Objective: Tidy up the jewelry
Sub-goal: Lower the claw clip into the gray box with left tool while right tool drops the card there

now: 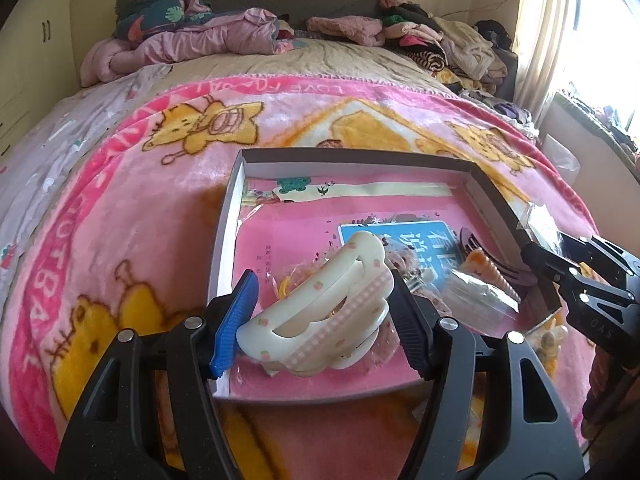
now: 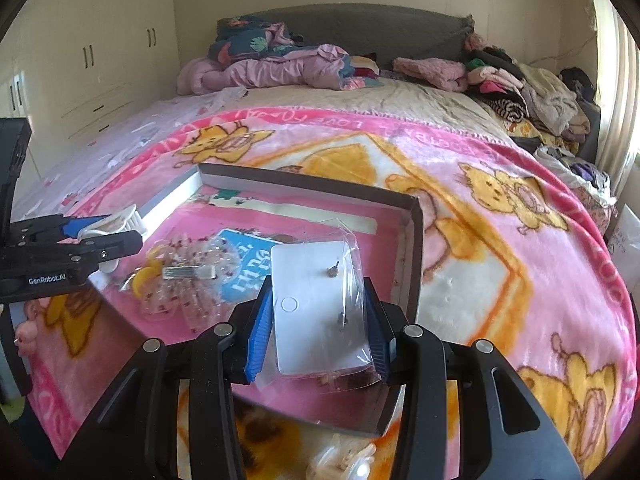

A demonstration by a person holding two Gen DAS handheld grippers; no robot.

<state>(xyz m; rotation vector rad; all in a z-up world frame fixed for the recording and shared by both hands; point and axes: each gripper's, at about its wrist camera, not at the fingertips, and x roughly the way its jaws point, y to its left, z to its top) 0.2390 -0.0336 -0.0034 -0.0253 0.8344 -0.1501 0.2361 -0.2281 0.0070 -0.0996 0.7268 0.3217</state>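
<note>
A wide bed (image 2: 400,104) filled the room, backed by a dark grey padded headboard (image 2: 360,28). A fluffy pink blanket printed with yellow cartoon bears (image 2: 500,208) covered its near half over a beige quilted spread (image 2: 420,100). Crumpled lilac bedding (image 2: 280,68) and a dark floral pillow (image 2: 240,44) lay near the headboard, and a heap of mixed clothes (image 2: 532,88) ran along the window side. Cream built-in wardrobes with dark handles (image 2: 88,52) lined the left wall. Bright daylight came through a window (image 1: 600,32) behind a pale curtain (image 1: 540,40) on the right.
</note>
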